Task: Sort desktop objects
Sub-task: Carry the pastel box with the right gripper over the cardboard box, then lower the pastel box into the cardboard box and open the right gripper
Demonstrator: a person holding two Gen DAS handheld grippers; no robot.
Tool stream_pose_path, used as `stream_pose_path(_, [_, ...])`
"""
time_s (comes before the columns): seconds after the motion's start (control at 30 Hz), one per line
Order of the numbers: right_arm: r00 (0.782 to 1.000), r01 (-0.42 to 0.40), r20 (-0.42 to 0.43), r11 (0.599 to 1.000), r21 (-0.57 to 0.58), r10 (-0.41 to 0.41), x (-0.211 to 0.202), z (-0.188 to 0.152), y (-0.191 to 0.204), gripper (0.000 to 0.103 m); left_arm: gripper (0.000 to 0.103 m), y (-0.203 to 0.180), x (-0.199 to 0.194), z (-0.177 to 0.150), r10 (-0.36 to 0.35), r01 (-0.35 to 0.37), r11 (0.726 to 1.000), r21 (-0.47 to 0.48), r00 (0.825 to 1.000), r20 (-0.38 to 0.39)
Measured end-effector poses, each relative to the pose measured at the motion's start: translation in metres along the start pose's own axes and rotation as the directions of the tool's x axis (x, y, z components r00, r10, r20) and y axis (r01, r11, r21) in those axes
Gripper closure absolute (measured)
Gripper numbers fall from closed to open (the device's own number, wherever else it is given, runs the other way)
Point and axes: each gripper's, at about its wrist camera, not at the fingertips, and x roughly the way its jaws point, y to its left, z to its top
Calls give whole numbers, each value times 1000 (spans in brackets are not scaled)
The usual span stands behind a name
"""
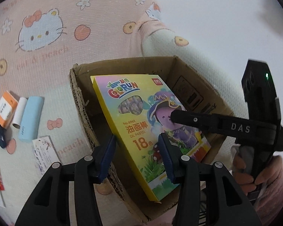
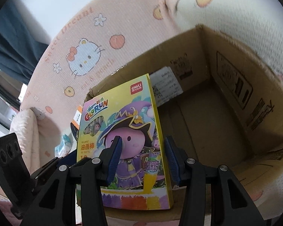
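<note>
A yellow pastel box leans tilted inside an open cardboard carton on a pink cartoon-cat blanket. The right gripper has its jaws partly open around the box's lower part, though whether the blue pads press on it is unclear. The left gripper also stands partly open, one finger over the box front, gripping nothing.

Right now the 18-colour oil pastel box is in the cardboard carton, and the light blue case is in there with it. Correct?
Not quite. The light blue case is not in the cardboard carton. It lies outside it, on the patterned blanket to the carton's left, as the left wrist view shows. The oil pastel box is in the carton, as you said.
</note>
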Motion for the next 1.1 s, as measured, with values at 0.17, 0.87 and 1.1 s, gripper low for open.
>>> stream_pose_path(0.17, [999, 22, -41, 999, -35, -24, 7, 4, 2, 59, 49, -16, 10, -1, 115, -110, 988, 109, 992, -43])
stream_pose_path(0.87, [966, 165, -172, 971, -173, -194, 29, -5, 22, 64, 45, -24, 23, -9, 111, -90, 971, 222, 990, -84])
stream_pose_path(1.1, [966, 188, -148, 968, -168, -214, 12, -6, 27, 64, 45, -14, 16, -2, 41, -33, 992, 121, 997, -62])
